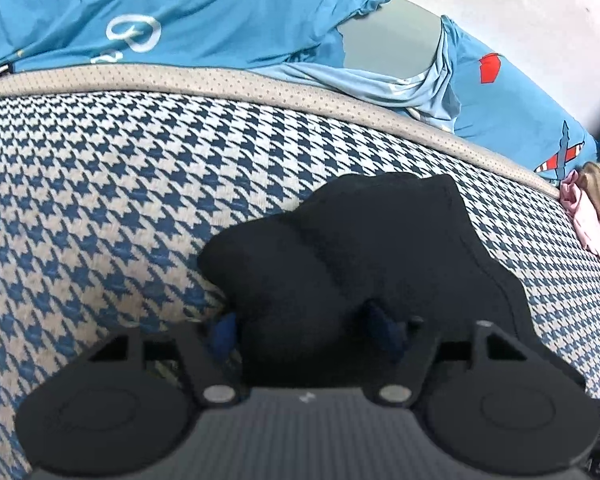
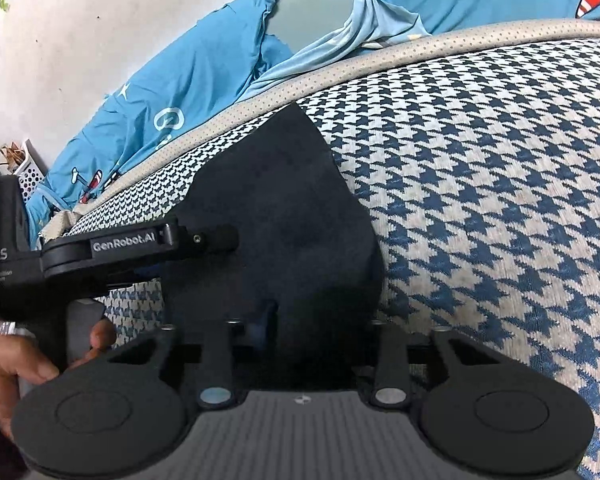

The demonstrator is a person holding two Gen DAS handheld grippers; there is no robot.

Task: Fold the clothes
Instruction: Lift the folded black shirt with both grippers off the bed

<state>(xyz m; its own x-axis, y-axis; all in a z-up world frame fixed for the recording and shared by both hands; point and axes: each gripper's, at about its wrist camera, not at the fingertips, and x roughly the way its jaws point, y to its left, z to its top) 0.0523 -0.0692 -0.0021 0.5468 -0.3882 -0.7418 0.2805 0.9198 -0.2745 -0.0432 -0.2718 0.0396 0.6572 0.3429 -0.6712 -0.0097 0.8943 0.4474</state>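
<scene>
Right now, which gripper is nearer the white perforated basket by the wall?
Left. The left gripper is at the basket-side edge of the black garment, with the white perforated basket beyond it. The right gripper is further along the garment, away from the basket.

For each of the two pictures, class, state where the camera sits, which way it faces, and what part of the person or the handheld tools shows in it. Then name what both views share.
Left wrist view: sits on the left gripper, looking forward and down at a black garment between its jaws; none of the person's body shows.
Right wrist view: sits on the right gripper, looking forward and down at the black garment; the left gripper and the hand holding it show.
Shared: black garment, houndstooth mattress, blue bedding.
</scene>
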